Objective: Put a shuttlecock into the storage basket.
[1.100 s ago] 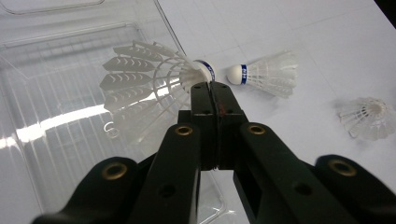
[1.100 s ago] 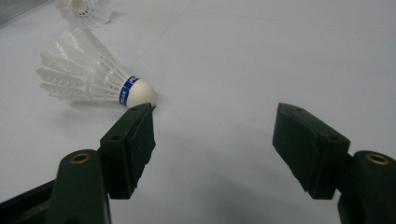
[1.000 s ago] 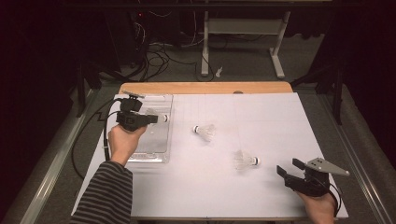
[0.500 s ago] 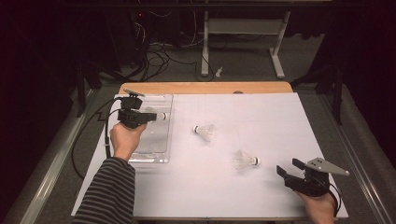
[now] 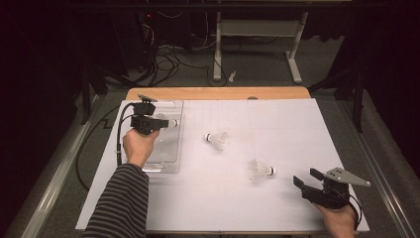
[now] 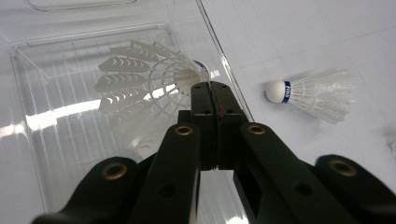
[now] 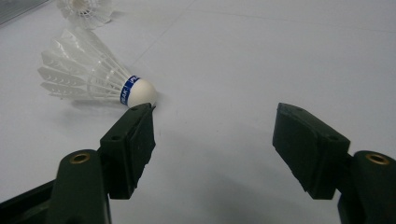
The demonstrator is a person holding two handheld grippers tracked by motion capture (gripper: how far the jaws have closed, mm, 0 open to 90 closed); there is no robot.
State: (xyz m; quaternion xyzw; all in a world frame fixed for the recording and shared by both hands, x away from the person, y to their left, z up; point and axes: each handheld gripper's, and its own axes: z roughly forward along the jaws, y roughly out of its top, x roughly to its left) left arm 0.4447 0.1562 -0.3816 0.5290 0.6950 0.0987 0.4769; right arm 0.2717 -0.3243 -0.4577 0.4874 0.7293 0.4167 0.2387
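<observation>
So on the left side of the high view, the left gripper (image 5: 166, 123) is up over the clear plastic tray (image 5: 168, 161) sitting at the left edge of the white table (image 5: 297, 129). Its jaws are pressed tight together around the cork end of a white shuttlecock (image 6: 140, 88) — in the left gripper view the feather skirt fans out to the upper left of the frame, above the tray floor, with the jaw tips meeting right at its nose. I can't tell whether the feathers touch the tray.

Moving toward the middle, a second shuttlecock (image 5: 217, 140) lies on its side on the table, just right of the tray. A bit lower and further right there's a third shuttlecock (image 5: 259, 170), also on its side, cork pointing right.

Down in the lower right corner the right gripper (image 5: 307, 179) sits low over the table, jaws spread wide with nothing between them — in its own view the third shuttlecock's cork (image 7: 140, 92) is just beyond the left jaw tip.
</observation>
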